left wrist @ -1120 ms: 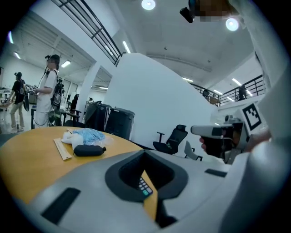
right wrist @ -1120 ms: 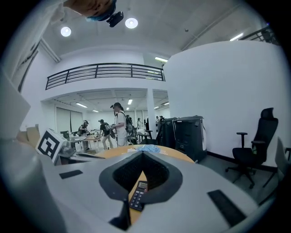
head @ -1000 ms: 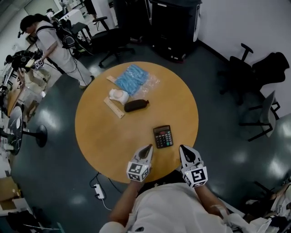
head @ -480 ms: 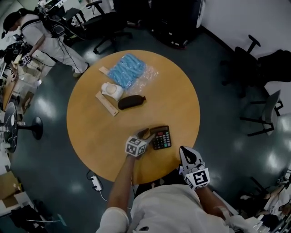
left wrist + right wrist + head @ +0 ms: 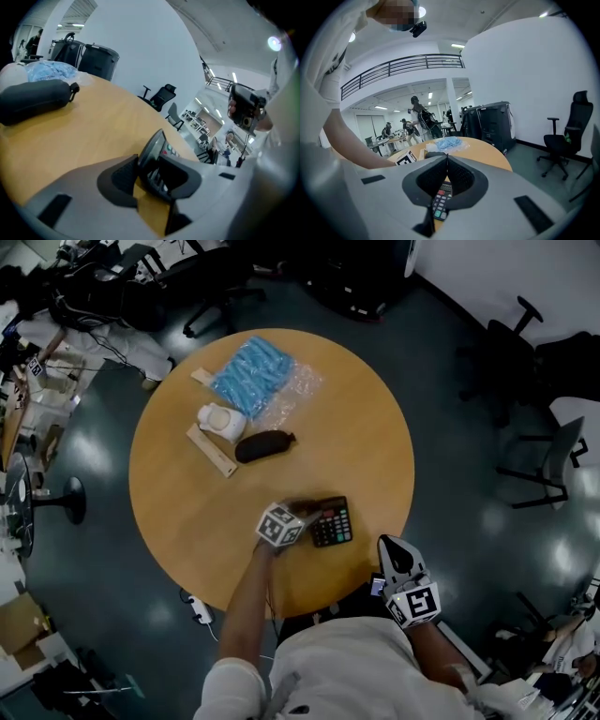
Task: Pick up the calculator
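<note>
The black calculator [image 5: 333, 521] lies near the front edge of the round wooden table [image 5: 187, 512]. My left gripper [image 5: 307, 514] has come down at its left side. In the left gripper view the calculator [image 5: 157, 150] stands between the pads of the left gripper [image 5: 147, 173]; the jaws are wide and closing, and I see no firm press. My right gripper [image 5: 394, 545] hovers at the table's front edge, right of the calculator. Its tips [image 5: 446, 158] meet, shut on nothing, and the calculator [image 5: 440, 201] shows below them.
Farther back on the table lie a black pouch [image 5: 260, 445], a wooden ruler [image 5: 211, 450], a white object [image 5: 221, 420] and a blue plastic-wrapped pack [image 5: 251, 376]. Office chairs [image 5: 548, 474] stand to the right. A power strip [image 5: 199, 614] lies on the floor.
My left gripper went forward and down from the table's front edge to the calculator, and its jaws opened around it. The right gripper drifted slightly back and stayed shut.
</note>
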Motion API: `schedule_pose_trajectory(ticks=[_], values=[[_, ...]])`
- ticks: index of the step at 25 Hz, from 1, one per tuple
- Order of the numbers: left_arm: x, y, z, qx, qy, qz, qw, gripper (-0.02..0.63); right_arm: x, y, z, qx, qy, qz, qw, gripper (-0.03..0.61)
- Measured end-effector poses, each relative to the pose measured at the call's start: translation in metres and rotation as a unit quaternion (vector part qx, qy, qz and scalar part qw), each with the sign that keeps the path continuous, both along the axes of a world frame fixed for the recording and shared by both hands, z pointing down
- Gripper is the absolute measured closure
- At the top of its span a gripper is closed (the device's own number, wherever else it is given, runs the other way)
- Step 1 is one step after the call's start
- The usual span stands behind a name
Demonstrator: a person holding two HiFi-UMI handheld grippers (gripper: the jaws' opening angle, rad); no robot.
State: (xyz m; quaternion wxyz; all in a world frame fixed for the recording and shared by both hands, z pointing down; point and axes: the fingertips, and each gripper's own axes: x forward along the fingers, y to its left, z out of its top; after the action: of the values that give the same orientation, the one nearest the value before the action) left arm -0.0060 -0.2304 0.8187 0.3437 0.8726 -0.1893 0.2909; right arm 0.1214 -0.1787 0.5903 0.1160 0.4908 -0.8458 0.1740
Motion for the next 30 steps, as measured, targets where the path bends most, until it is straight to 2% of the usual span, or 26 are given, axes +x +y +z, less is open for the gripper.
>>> schedule_pose_trajectory(ticks=[1, 4, 9, 12, 15, 17, 19, 21, 23, 26, 28, 30], values=[[0.002, 0.002, -0.001, -0.008, 0.007, 0.0, 0.9999, 0.477, 0.0, -0.001, 0.0, 0.0, 0.0, 0.001, 1.0, 0.563], [0.002, 0.008, -0.004, -0.027, 0.025, -0.016, 0.9992, 0.503, 0.001, -0.001, 0.003, 0.0, 0.0, 0.003, 1.0, 0.563], [0.0, 0.024, -0.031, -0.009, 0.045, -0.067, 0.9967, 0.541, -0.002, -0.002, 0.002, 0.007, 0.001, -0.005, 1.0, 0.563], [0.0, 0.043, -0.051, 0.022, 0.045, -0.108, 0.9929, 0.558, -0.008, -0.002, 0.001, 0.013, 0.0, -0.008, 1.0, 0.563], [-0.002, 0.063, -0.063, 0.064, 0.021, -0.141, 0.9876, 0.561, -0.015, 0.001, -0.004, 0.024, 0.0, -0.015, 1.0, 0.563], [-0.007, 0.074, -0.078, 0.108, -0.003, -0.156, 0.9819, 0.561, -0.022, 0.004, -0.011, 0.034, 0.0, -0.021, 0.999, 0.563], [-0.016, 0.081, -0.106, 0.154, -0.021, -0.176, 0.9721, 0.561, -0.028, 0.009, -0.021, 0.045, 0.0, -0.025, 0.999, 0.563], [-0.028, 0.086, -0.138, 0.193, -0.023, -0.208, 0.9585, 0.561, -0.033, 0.015, -0.029, 0.056, 0.0, -0.027, 0.998, 0.563], [-0.043, 0.095, -0.173, 0.237, -0.021, -0.239, 0.9414, 0.561, -0.039, 0.02, -0.038, 0.066, -0.002, -0.028, 0.997, 0.563], [-0.069, 0.108, -0.235, 0.3, -0.03, -0.281, 0.9109, 0.561, -0.053, 0.027, -0.056, 0.082, -0.015, -0.035, 0.996, 0.563], [-0.083, 0.119, -0.271, 0.329, -0.035, -0.309, 0.8917, 0.561, -0.063, 0.033, -0.07, 0.093, -0.023, -0.044, 0.994, 0.563], [-0.094, 0.129, -0.296, 0.347, -0.036, -0.33, 0.877, 0.561, -0.07, 0.038, -0.081, 0.107, -0.026, -0.053, 0.992, 0.563]])
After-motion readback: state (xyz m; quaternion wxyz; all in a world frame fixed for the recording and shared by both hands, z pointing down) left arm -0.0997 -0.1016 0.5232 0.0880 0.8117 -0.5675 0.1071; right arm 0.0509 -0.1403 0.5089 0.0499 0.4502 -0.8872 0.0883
